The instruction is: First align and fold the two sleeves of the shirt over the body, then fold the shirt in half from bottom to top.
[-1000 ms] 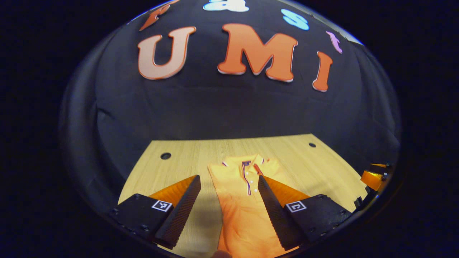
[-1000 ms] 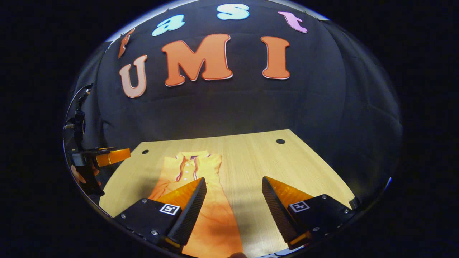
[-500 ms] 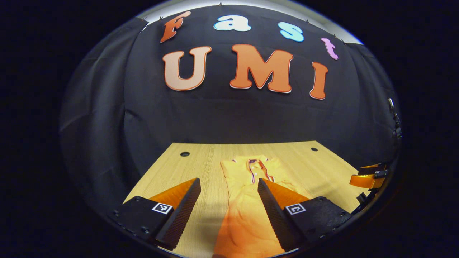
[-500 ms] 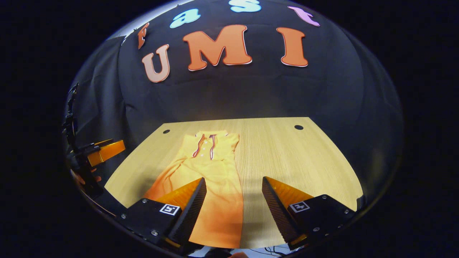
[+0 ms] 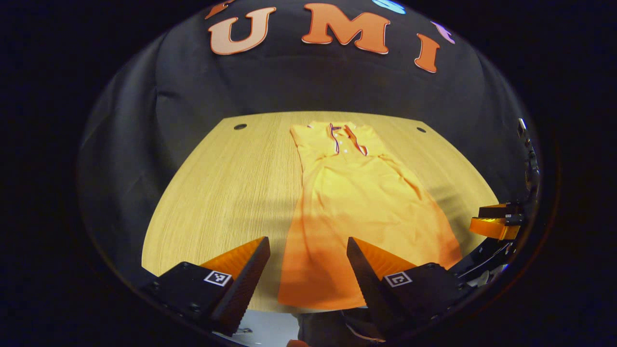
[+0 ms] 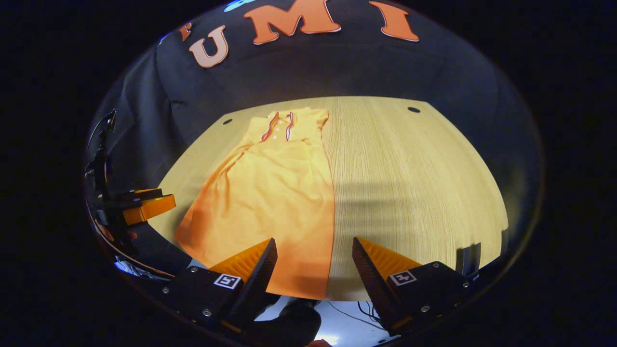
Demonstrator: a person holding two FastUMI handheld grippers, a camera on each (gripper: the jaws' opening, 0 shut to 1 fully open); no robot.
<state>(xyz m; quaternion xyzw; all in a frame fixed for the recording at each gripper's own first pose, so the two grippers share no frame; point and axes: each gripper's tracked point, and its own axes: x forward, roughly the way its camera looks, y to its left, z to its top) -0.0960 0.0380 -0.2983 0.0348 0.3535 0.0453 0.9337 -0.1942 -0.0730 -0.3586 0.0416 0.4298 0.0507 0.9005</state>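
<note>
- While both tongs are hanging over the near edge of the surface, the left tongs (image 5: 308, 250), at the bottom of the left gripper view, are standing wide apart and gripping nothing, their tips framing the hem of the shirt (image 5: 356, 202) from above.
- At the bottom of the right gripper view, the right tongs (image 6: 314, 250) are likewise gaping wide with nothing between them, the left-hand finger (image 6: 255, 274) overlapping the shirt's (image 6: 274, 193) lower hem in the picture; whether it is touching the cloth I cannot tell.
- At the lower right edge of the left gripper view the right tongs (image 5: 496, 224) are showing again, beside the surface edge, too small to judge their gap.
- At the left edge of the right gripper view the left tongs (image 6: 144, 207) are showing in the same way, a hand (image 6: 108, 233) partly visible below them.
- Past the tongs, the orange shirt is lying flat on the wooden surface (image 5: 217, 183), hem toward the near edge, narrowing toward the collar, its sides looking folded in over the body.
- Farther up the frame, the collar (image 5: 344, 137) with its striped placket is pointing toward the far edge of the surface (image 6: 409, 168).
- Two dark round holes (image 5: 239, 126) are sitting near the far corners.
</note>
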